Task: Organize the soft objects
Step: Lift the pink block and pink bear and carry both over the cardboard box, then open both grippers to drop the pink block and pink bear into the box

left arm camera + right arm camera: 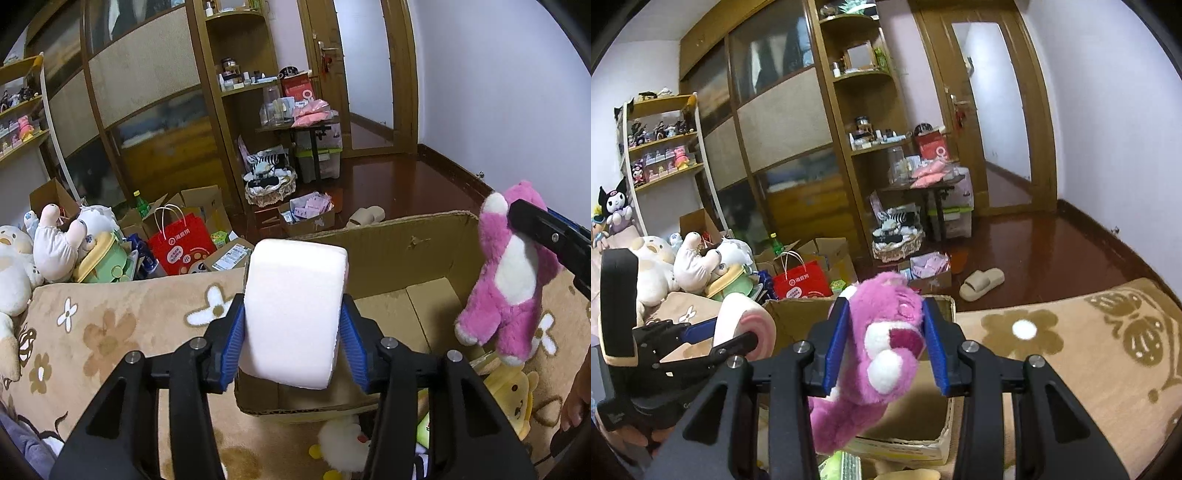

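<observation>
L gripper [291,325] clamped the white roll plush [295,310] & R gripper [886,339] pinched the pink bear [879,347] tight, both over the cardboard box [406,240], prob for dropping in

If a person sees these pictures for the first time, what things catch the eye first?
The bright pink plush bear stands out, held by its head in the right gripper above the open cardboard box. Next comes the white roll-shaped plush, between the blue fingers of the left gripper over the same box, which sits on a beige flowered blanket.

the right gripper [886,341] clamps a pink plush bear [875,354] above an open cardboard box [923,439].
</observation>
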Demonstrator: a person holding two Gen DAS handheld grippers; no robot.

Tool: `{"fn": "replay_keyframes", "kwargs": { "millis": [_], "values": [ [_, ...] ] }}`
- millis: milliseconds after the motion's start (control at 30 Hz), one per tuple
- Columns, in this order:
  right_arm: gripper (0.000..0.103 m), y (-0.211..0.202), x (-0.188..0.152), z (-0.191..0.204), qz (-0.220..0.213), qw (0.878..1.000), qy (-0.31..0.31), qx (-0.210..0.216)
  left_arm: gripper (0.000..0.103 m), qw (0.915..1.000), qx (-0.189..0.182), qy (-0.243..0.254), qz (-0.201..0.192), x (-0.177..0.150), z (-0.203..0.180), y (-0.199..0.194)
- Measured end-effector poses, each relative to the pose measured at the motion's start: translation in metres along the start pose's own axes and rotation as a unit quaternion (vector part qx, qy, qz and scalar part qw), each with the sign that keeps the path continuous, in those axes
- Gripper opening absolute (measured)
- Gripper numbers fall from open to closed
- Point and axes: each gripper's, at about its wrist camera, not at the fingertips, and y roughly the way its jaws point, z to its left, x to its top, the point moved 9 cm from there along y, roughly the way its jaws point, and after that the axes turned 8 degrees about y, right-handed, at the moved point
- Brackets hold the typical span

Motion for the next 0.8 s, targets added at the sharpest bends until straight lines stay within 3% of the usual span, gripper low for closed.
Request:
{"fn": "replay_keyframes", "kwargs": {
  "millis": [100, 167, 267, 367, 433, 600, 800],
  "values": [
    [0.043, 0.007, -0.004, -0.002, 0.017, 1.0, 0.005, 0.002, 0.053, 0.9999, 0.01, 0.008, -0.004, 0.0, 0.001, -0.001],
    [0.047, 0.009, -0.006, -0.003, 0.024, 1.0, 0.009, 0.005, 0.056, 0.9998, 0.012, 0.012, -0.008, 0.001, -0.001, -0.005],
    [0.055, 0.01, -0.009, -0.003, 0.029, 1.0, 0.008, 0.008, 0.069, 0.9998, 0.012, 0.01, -0.009, 0.001, 0.001, -0.007],
    [0.06, 0.009, -0.009, -0.003, 0.03, 1.0, 0.003, 0.002, 0.073, 0.9998, 0.018, 0.008, -0.008, 0.0, 0.004, -0.009],
    [0.073, 0.006, -0.009, -0.004, 0.03, 1.0, 0.007, -0.001, 0.081, 0.9997, 0.022, 0.006, -0.003, -0.002, 0.007, -0.009],
    [0.09, -0.005, -0.01, -0.008, 0.031, 0.999, 0.011, -0.014, 0.086, 0.9997, 0.024, -0.005, 0.006, -0.007, 0.014, -0.015],
    [0.1, -0.019, -0.013, -0.017, 0.038, 0.998, 0.023, -0.035, 0.094, 0.9995, 0.024, -0.019, 0.006, -0.014, 0.017, -0.034]
  ]
}}
